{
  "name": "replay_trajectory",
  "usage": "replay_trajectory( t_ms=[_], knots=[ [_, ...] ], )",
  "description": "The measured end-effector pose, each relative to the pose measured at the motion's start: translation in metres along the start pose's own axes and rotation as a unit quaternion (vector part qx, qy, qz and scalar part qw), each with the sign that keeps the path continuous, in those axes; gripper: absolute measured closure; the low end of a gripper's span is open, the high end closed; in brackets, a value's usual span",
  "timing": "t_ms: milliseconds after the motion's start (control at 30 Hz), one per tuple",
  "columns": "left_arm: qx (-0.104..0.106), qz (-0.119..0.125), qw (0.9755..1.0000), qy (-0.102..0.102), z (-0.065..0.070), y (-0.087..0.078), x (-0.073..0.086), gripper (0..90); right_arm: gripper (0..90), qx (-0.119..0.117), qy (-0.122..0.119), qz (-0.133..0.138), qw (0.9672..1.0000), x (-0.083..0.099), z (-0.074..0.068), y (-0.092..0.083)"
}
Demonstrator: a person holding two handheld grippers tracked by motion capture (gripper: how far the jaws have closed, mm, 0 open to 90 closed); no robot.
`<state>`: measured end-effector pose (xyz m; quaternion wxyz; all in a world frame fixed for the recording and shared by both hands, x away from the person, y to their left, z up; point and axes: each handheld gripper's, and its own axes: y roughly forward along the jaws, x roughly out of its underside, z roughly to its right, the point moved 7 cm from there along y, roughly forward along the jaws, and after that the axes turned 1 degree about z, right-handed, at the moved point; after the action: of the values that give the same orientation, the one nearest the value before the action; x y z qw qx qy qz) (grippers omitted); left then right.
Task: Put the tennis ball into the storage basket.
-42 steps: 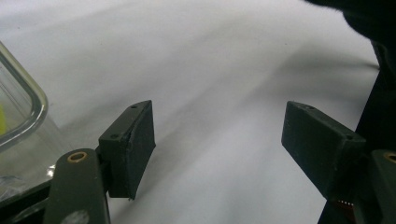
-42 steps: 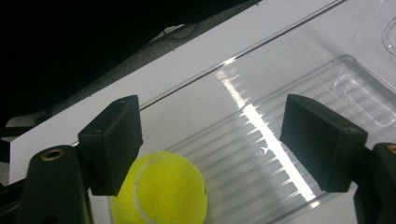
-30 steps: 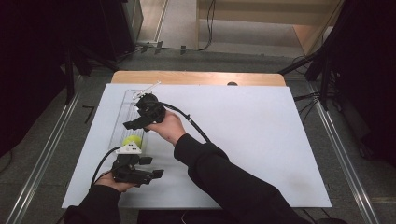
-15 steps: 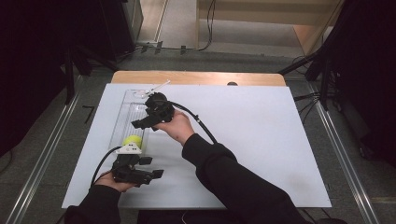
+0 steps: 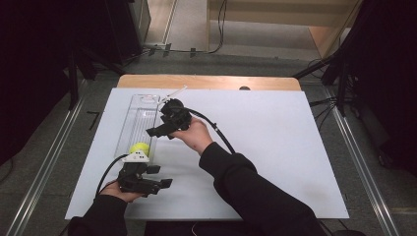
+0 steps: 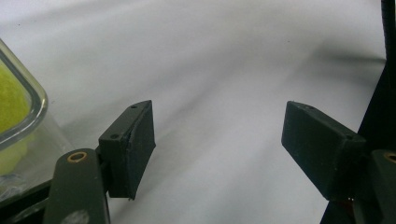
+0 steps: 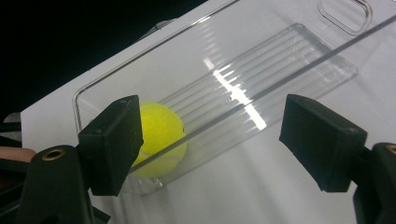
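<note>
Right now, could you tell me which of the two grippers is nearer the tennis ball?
The left gripper, low beside the tray end that holds the tennis ball. The right gripper is raised farther along the tray.

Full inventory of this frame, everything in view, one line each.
Tennis ball: 1, yellow-green, inside the clear tray at its near end.
Clear tray: 1, transparent ribbed plastic, long, on the left of the white board.
White board: 1, white, covering the tabletop.
Wooden table: 1, light wood, edge showing beyond the board.
Left gripper: 1, black, open, near edge by the tray's near end.
Right gripper: 1, black, open, held beside the tray, pointing towards the ball.
Sleeves: 2, black, entering from the bottom.
</note>
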<state>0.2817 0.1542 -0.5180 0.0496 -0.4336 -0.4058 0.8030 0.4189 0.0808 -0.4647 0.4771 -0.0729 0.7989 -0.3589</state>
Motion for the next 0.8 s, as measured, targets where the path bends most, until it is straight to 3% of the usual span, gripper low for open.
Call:
replay_trajectory(
  t_ms=[800],
  knots=[
    [-0.006,-0.005,1.0000,0.002,-0.001,0.001,0.001,26.5,20.2,0.007,0.014,0.006,0.9999,0.023,0.018,-0.033]
  ],
)
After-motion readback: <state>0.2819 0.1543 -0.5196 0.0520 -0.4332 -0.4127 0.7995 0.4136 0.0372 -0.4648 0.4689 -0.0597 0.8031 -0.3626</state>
